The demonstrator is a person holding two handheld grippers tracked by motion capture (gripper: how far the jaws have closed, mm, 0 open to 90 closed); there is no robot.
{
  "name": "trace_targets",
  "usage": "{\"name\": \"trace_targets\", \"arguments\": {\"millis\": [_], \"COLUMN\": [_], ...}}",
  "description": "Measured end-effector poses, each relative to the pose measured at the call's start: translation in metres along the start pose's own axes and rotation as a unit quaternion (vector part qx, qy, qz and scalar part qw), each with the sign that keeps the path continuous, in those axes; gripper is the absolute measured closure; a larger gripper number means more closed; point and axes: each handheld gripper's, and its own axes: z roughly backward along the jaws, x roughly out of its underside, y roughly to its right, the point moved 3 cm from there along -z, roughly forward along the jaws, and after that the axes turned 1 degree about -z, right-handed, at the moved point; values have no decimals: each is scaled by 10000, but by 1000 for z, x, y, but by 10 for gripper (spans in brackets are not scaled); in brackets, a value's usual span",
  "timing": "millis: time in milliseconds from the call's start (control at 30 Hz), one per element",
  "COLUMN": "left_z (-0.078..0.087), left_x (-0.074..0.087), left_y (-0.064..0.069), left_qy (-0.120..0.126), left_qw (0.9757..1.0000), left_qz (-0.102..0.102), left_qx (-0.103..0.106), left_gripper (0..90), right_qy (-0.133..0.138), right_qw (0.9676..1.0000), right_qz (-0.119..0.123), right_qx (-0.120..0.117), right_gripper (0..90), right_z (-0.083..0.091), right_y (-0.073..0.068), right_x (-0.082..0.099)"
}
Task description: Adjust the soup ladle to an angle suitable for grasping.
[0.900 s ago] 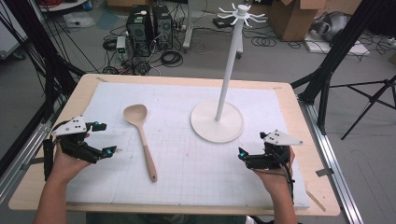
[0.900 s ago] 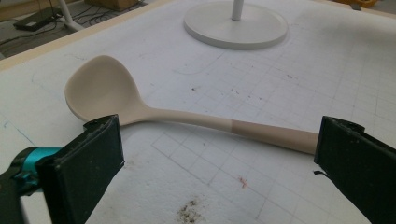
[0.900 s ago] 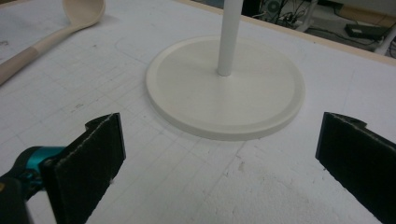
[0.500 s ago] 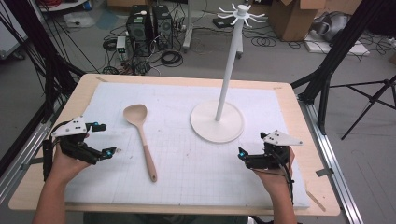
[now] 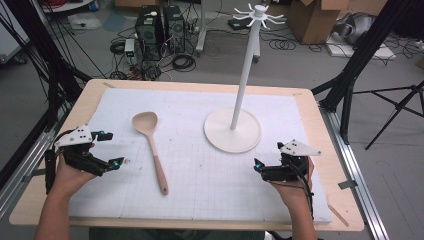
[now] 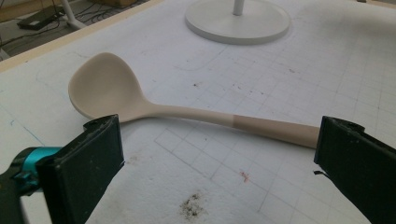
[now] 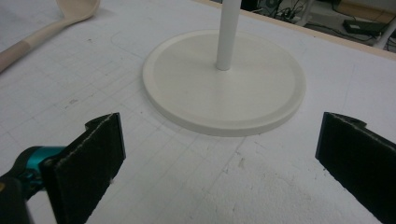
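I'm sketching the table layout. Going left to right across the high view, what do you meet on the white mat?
Left hand-held gripper → wooden spoon → white stand's round base → right hand-held gripper.

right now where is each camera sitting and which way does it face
High view: above the person's side of the table, looking forward and down; both forearms, left gripper and right gripper show.
Left gripper view: rides the left gripper, looks along its open jaws at the spoon.
Right gripper view: rides the right gripper, looks along its open jaws at the stand's base.
Shared: all three show spoon and stand.
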Motion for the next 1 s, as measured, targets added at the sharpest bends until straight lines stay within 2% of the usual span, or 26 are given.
{"name": "trace_targets", "arguments": {"millis": [200, 800, 1000], "left_z": [-1, -2, -1], "left_x": [1, 2, 3], "left_y": [0, -2, -2], "left_qy": [-49, -102, -93], "left_qw": [10000, 9999, 9999], "left_qz": [-9, 18, 34], "left_qx": [-9, -46, -49], "left_gripper": [17, 17, 17], "right_qy": [-2, -31, -61], "right_qw": [9999, 9999, 9999], "right_qz": [-117, -77, -131], "right_qx": [18, 58, 85], "right_gripper": [1, 1, 1], "right_z": [2, 2, 2], "right_y": [2, 5, 6], "right_x": [1, 2, 2]}}
